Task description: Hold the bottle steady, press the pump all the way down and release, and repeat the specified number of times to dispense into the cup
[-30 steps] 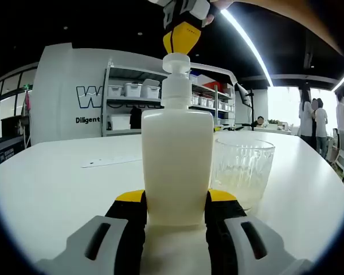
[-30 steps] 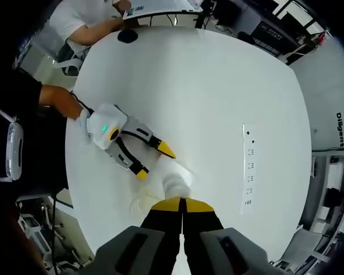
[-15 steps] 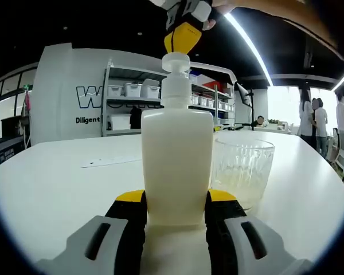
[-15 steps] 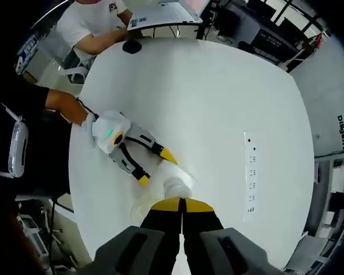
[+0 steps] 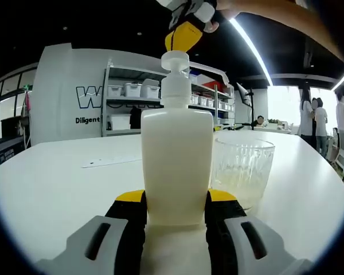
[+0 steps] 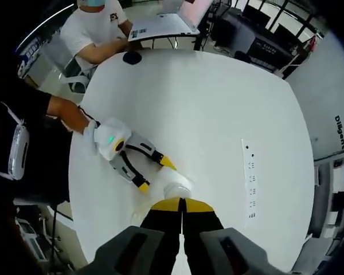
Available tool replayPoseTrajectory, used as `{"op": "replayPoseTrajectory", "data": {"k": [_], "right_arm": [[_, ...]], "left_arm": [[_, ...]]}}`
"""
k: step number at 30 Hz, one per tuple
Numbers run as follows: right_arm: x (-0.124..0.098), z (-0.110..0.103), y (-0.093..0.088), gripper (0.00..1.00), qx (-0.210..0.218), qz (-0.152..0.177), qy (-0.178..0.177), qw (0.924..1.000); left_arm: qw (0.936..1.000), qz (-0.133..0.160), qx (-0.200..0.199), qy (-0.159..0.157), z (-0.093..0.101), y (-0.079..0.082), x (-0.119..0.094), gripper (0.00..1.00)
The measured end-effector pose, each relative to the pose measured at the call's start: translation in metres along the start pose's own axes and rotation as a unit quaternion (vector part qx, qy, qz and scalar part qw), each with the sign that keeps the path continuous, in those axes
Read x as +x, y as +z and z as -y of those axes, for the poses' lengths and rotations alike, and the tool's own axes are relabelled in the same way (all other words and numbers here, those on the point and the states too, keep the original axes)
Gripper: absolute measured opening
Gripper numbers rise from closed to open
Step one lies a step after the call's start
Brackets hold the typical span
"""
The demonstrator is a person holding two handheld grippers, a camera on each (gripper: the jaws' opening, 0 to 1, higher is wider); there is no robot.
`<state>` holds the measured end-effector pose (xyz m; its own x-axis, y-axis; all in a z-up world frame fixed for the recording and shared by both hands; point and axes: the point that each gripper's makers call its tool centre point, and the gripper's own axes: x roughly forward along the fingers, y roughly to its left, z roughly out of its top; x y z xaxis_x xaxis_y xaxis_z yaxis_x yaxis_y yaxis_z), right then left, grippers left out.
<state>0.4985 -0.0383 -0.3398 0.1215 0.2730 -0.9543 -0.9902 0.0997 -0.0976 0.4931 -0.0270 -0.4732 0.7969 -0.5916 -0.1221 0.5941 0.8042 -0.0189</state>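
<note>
My left tongs [image 5: 175,209] are clamped on the base of the bottle [image 5: 177,163], holding it upright on the surface [image 5: 57,177]. My right tongs [image 6: 182,205] are fully closed with nothing between them, tips poised over the pump [image 5: 175,60]; I cannot tell whether they touch it. I judge this the top of a stroke: next, press straight down to full travel. The cup [image 5: 242,172] stands just beside the bottle, under the spout side, holding a little liquid.
</note>
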Motion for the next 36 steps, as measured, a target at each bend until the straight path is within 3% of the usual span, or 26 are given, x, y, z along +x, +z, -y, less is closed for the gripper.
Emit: {"op": "replayPoseTrajectory", "data": {"k": [7,18,36], "right_arm": [[-0.002,-0.0043,0.0025,0.0,-0.002,-0.011,-0.005,0.9999],[-0.0024,-0.0085,0.0024,0.0,-0.06,-0.056,0.001,0.9966],[-0.0049,-0.008,0.001,0.0,-0.081,-0.089,0.008,0.9928]], "left_arm": [[1.0,0.0,0.0,0.0,0.0008,-0.0001,-0.001,0.38],[1.0,0.0,0.0,-0.001,0.0018,-0.0007,-0.0018,0.38],[0.9999,-0.003,0.0,-0.01,0.0026,-0.0015,-0.0016,0.38]]}}
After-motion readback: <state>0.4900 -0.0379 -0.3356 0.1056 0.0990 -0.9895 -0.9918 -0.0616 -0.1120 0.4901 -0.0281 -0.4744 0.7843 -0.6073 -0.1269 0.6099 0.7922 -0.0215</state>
